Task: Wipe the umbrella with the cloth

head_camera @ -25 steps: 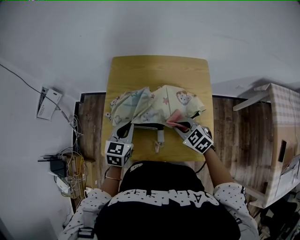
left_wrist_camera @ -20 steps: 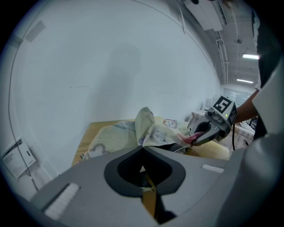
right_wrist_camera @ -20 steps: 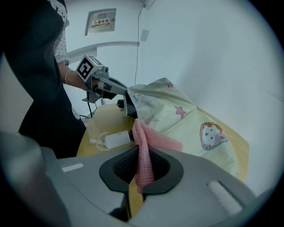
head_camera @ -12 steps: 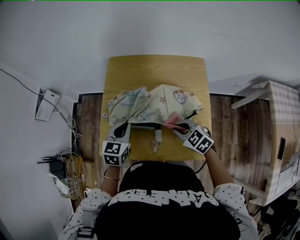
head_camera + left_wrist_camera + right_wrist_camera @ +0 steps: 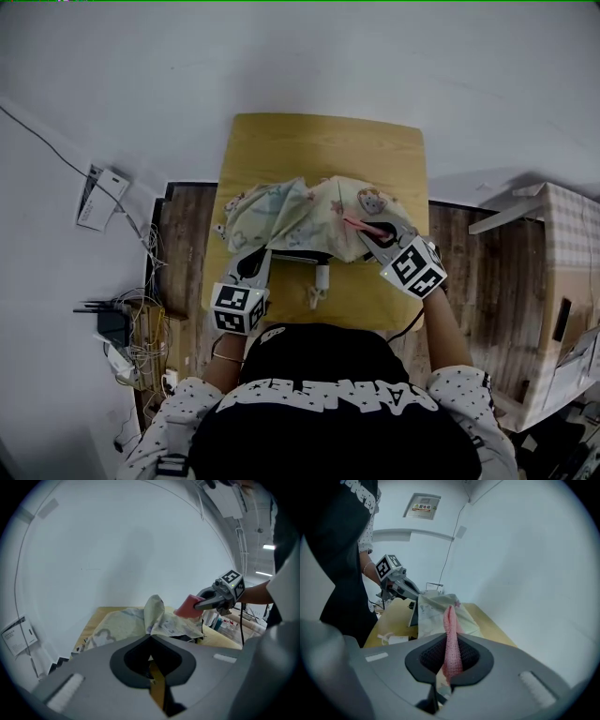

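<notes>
The folded umbrella [image 5: 309, 214], pale fabric with cartoon prints, lies across the wooden table [image 5: 323, 141]. Its white handle [image 5: 322, 278] points toward me. My left gripper [image 5: 255, 255] is shut on the near left edge of the fabric, which rises in a fold [image 5: 153, 612] just past the jaw tips [image 5: 150, 637]. My right gripper [image 5: 373, 232] is shut on a pink cloth [image 5: 360, 225] and is lifted over the umbrella's right part. In the right gripper view the cloth [image 5: 449, 620] stands upright between the shut jaws. The left gripper view also shows the cloth [image 5: 189, 606].
A cardboard box [image 5: 562, 272] stands on the wooden floor at the right. Cables and a power strip [image 5: 122, 328] lie on the floor at the left. A white wall runs behind the table. The table's far half [image 5: 323, 150] has nothing on it.
My right gripper has risen with the pink cloth, moving from the umbrella's near edge up over its right part. The left gripper has kept its hold in place.
</notes>
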`<state>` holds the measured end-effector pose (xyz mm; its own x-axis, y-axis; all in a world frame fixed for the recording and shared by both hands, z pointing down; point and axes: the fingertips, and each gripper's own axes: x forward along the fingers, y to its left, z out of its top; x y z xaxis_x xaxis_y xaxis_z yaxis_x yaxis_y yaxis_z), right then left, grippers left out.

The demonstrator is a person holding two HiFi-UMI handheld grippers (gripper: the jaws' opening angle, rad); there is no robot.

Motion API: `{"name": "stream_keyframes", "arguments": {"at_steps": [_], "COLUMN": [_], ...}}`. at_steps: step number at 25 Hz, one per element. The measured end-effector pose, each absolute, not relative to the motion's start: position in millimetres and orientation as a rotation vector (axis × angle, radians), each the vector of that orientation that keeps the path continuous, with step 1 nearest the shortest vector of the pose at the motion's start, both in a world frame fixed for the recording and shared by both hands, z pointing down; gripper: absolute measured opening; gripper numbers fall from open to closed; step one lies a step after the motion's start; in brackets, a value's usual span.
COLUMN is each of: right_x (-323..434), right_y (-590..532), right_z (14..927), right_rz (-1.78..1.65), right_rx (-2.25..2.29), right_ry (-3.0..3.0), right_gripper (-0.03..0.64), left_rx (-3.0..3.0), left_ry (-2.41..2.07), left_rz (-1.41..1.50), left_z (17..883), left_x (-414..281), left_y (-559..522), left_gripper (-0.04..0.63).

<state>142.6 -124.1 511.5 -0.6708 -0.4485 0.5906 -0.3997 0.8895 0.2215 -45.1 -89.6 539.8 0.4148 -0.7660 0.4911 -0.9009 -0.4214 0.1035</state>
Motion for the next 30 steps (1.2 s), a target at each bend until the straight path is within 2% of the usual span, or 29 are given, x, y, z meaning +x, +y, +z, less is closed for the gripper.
{"name": "stream_keyframes", "arguments": {"at_steps": [9, 30], "right_x": [145.4, 187.1], "right_y": [-178.7, -161.8], "right_z": [492.8, 546.9], "right_rz": [-0.292, -0.1], "right_rx": [0.77, 0.783], "right_ry": [-2.329, -2.201], "right_gripper": [0.035, 0.035], "left_rx": [2.299, 2.292], "left_ry": [-1.46, -1.452], "left_rz": [0.51, 0.521], "left_z": [535.8, 538.5], "left_x": [-38.1, -44.9], "left_y": [-81.3, -81.7], "left_gripper": [-0.002, -0.002]}}
